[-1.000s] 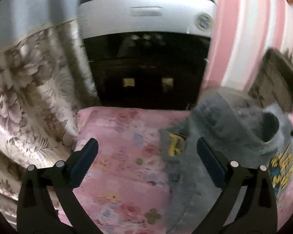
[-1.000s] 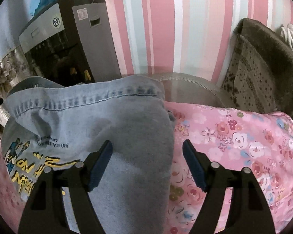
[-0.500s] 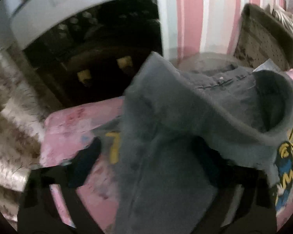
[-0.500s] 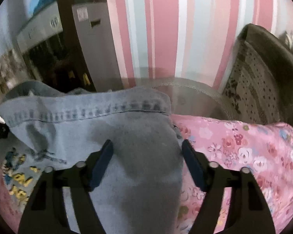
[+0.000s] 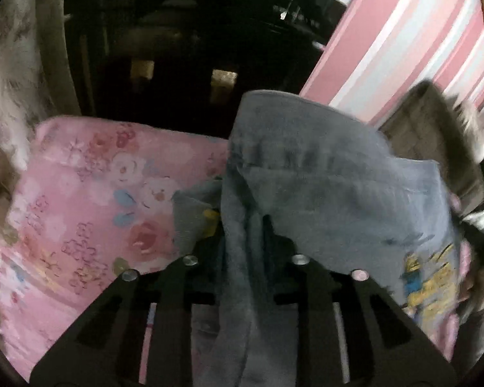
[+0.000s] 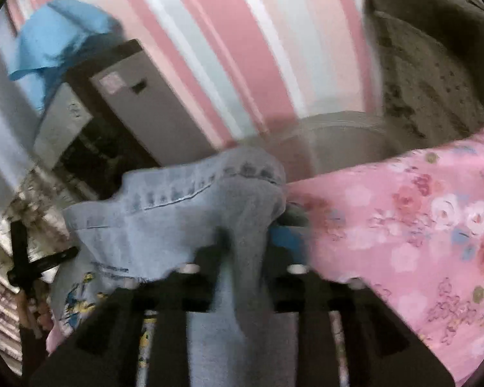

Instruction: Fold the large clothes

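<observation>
A grey-blue garment [image 5: 332, 193] with a yellow and blue cartoon print hangs bunched above a pink floral bedspread [image 5: 90, 200]. My left gripper [image 5: 242, 235] is shut on a fold of it near its stitched hem. In the right wrist view the same garment [image 6: 184, 219] shows its denim-like hem, and my right gripper [image 6: 245, 242] is shut on the other end of that hem. The cloth stretches between both grippers, lifted off the bedspread [image 6: 419, 232]. The left gripper [image 6: 32, 264] shows small at the left edge of the right wrist view.
A dark cabinet with a silver top [image 5: 190, 48] stands behind the bed, with a blue cloth [image 6: 58, 38] on it. A pink and white striped wall [image 6: 226, 48] is behind. A brown patterned cushion [image 6: 429, 64] sits at the right. A floral curtain [image 5: 13, 64] hangs left.
Both grippers were open over the garment a second ago. Both have closed on its hem edge and raised it off the bedspread.
</observation>
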Demonstrator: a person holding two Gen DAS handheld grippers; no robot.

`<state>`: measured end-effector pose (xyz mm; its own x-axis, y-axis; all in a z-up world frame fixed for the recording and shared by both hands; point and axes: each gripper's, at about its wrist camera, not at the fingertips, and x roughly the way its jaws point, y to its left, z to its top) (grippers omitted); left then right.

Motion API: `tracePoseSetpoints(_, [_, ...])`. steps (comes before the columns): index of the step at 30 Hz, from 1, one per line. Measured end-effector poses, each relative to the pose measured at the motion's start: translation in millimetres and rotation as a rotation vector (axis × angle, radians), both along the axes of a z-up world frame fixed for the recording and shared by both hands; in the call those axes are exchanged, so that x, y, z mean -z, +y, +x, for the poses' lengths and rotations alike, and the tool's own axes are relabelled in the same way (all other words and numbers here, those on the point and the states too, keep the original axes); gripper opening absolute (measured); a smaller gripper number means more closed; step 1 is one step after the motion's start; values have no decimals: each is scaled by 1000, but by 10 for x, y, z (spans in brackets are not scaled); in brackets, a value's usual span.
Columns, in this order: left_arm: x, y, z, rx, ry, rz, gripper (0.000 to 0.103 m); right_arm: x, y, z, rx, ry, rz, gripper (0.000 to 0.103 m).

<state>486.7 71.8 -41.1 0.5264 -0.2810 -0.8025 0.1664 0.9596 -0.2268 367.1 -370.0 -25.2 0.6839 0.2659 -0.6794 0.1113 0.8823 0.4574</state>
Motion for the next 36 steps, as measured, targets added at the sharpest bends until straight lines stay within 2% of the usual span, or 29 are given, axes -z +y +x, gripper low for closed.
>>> tracePoseSetpoints(2, [-62, -38, -74, -16, -29, 63, 56, -87, -44, -113, 25, -7, -17, 46])
tracePoseSetpoints(3, [-110, -42, -132, -28, -48, 93, 83, -147, -56, -189, 22, -24, -26, 59])
tracePoseSetpoints(4, [-160, -35, -207, -39, -76, 119, 97, -222, -67, -299, 20, -39, -65, 65])
tracePoseSetpoints(5, [-186, -37, -263, -43, -93, 131, 97, -277, -71, -404, 27, -45, -104, 72])
tracePoseSetpoints(7, [-222, -45, -412, -26, -110, 167, 98, -318, -69, -598, 27, -41, -144, 76])
tracePoseSetpoints(9, [-210, 8, -554, -21, -106, 181, 99, -279, -47, -795, 10, -16, -139, 81])
tracePoseSetpoints(14, [-114, 176, -908, -1, -63, 88, 100, -39, 21, -1077, -35, 44, -94, 82])
tracePoseSetpoints(17, [-70, 136, -1058, 34, -55, 41, 100, 72, 130, -1192, -45, 33, -80, 84])
tracePoseSetpoints(18, [-30, 99, -1077, 52, -48, 37, 100, 96, 126, -1215, -34, 25, -68, 87])
tracePoseSetpoints(20, [74, 68, -1038, 53, -15, 44, 100, 161, 96, -1183, -15, 36, -1, 87])
tracePoseSetpoints(22, [137, 52, -984, 61, 6, 19, 100, 207, 98, -1137, -14, 46, 56, 87])
tracePoseSetpoints(27, [300, 131, -781, 69, 63, -95, 100, 271, 185, -1009, -34, 54, 64, 87])
tracePoseSetpoints(29, [307, 59, -769, 75, 47, -67, 100, 291, 258, -966, -50, 51, 68, 86])
tracePoseSetpoints(30, [309, 2, -767, 80, 39, -36, 100, 302, 293, -941, -54, 54, 58, 86])
tracePoseSetpoints(31, [296, -47, -799, 82, 27, -18, 93, 304, 368, -916, -63, 48, 23, 83])
tracePoseSetpoints(33, [245, -157, -857, 108, -4, 21, 82, 292, 471, -911, -88, 43, -21, 66])
tracePoseSetpoints(34, [225, -203, -881, 112, -17, 47, 77, 274, 532, -899, -94, 43, -47, 62])
tracePoseSetpoints(35, [197, -264, -903, 119, -31, 84, 74, 258, 561, -891, -102, 37, -53, 50])
tracePoseSetpoints(36, [176, -298, -905, 119, -37, 108, 66, 218, 605, -886, -106, 27, -77, 47])
